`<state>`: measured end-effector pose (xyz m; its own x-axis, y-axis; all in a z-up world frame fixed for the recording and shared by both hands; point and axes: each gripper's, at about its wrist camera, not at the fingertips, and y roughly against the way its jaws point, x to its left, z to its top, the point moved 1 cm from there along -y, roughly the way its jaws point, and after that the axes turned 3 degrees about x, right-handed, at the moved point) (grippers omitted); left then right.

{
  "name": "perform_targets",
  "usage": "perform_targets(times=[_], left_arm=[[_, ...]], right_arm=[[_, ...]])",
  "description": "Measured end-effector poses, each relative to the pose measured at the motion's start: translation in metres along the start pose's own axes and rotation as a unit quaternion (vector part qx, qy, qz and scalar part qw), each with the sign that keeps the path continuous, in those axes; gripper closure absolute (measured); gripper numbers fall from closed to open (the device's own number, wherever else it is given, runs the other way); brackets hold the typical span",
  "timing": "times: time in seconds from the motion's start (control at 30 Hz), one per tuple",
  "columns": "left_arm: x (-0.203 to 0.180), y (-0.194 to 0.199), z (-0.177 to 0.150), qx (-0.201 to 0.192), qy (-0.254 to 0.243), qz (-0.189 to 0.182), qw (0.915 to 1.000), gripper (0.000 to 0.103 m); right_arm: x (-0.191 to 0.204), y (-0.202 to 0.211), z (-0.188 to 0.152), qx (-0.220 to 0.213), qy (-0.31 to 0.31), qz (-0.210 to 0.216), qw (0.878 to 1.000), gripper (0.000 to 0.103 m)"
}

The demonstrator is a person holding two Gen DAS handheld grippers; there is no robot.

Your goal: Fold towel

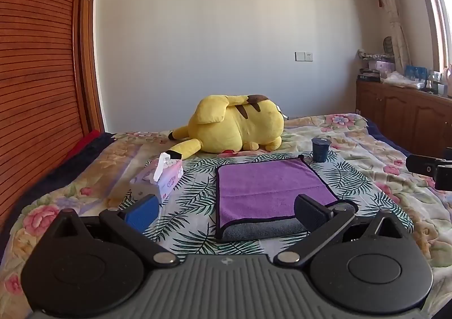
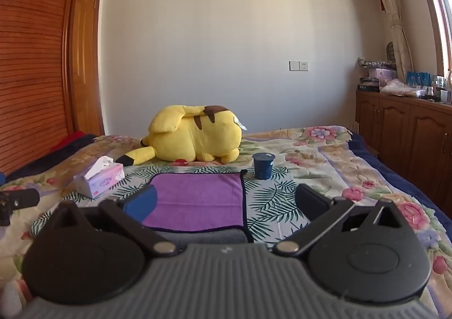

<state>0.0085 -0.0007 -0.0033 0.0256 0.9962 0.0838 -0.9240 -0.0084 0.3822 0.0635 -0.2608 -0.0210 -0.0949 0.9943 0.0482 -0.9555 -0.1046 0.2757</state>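
Observation:
A purple towel (image 1: 268,189) with a dark border and grey underside lies flat on the leaf-print cloth (image 1: 192,186) on the bed, its near edge folded so a grey strip shows. It also shows in the right wrist view (image 2: 197,200). My left gripper (image 1: 226,210) is open and empty, hovering just in front of the towel's near edge. My right gripper (image 2: 224,204) is open and empty over the towel's near right part. The right gripper's tip shows at the left wrist view's right edge (image 1: 429,169).
A tissue box (image 1: 163,177) sits left of the towel, a dark blue cup (image 1: 320,150) at its far right corner, and a yellow plush toy (image 1: 234,128) behind. A wooden headboard (image 1: 34,78) is at left, and cabinets (image 1: 409,118) at right.

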Motion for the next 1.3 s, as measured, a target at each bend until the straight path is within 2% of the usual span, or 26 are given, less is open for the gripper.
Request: perform_targets(times=[1.3], left_arm=[[0.011,0.007,0.01,0.001,0.003,0.001,1.0,0.018]], right_arm=[[-0.004,0.001,0.0,0.003,-0.002,0.001,1.0,0.0]])
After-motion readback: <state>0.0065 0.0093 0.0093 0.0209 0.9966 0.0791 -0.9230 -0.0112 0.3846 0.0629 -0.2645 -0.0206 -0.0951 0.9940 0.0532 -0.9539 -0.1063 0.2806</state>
